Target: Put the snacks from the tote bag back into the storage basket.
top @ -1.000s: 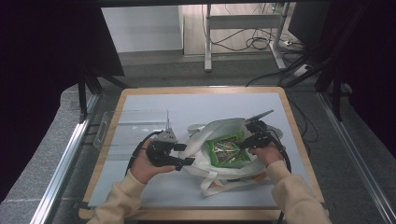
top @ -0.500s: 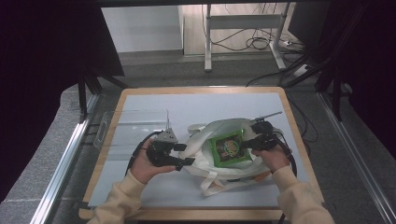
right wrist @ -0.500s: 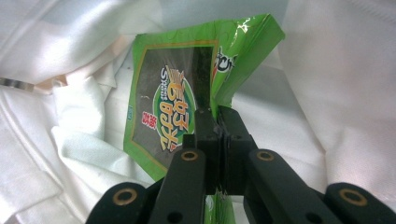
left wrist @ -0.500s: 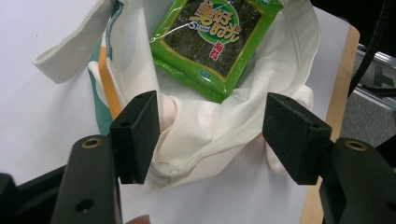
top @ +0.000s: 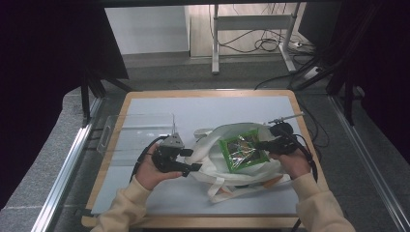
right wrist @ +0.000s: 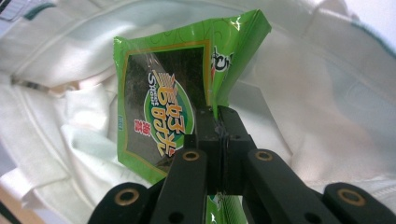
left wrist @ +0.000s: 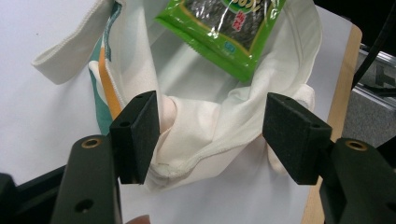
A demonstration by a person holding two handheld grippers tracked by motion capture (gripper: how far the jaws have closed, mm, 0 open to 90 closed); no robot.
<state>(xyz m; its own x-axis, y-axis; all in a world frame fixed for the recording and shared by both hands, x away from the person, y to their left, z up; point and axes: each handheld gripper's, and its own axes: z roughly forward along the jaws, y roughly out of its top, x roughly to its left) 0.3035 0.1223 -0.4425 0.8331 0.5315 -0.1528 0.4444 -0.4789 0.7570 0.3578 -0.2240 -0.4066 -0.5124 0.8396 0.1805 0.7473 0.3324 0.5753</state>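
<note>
Jaws on my right gripper (right wrist: 218,122) were pressed together on one edge of the green seaweed packet (right wrist: 168,98), pinching the foil so that the corner above them folded over. On my left gripper (left wrist: 211,133) the jaws stood spread wide, with the bunched rim of the white tote bag (left wrist: 205,126) lying between them; one pad touched the cloth, the other stood off it, so I judged that side was propping the bag's mouth rather than clamping it.

From the high view I saw the left gripper (top: 192,160) at the bag's near-left edge and the right gripper (top: 261,144) at its far-right side, with the seaweed packet (top: 241,150) held over the opening of the tote bag (top: 212,159). The bag lay flat on the pale table (top: 145,104), its handles trailing toward me.

As I read it, the packing was about halfway through: the packet was picked up and brought to the mouth of the bag, but it was not yet released and most of its face sat in plain sight above the cloth. What was left was to push it deeper, let go, and draw the right gripper out.

Inside the bag I could see nothing but white lining and the packet itself. A clear plastic tray (top: 138,133) stood on the table to the left of the bag, and it looked bare.
</note>
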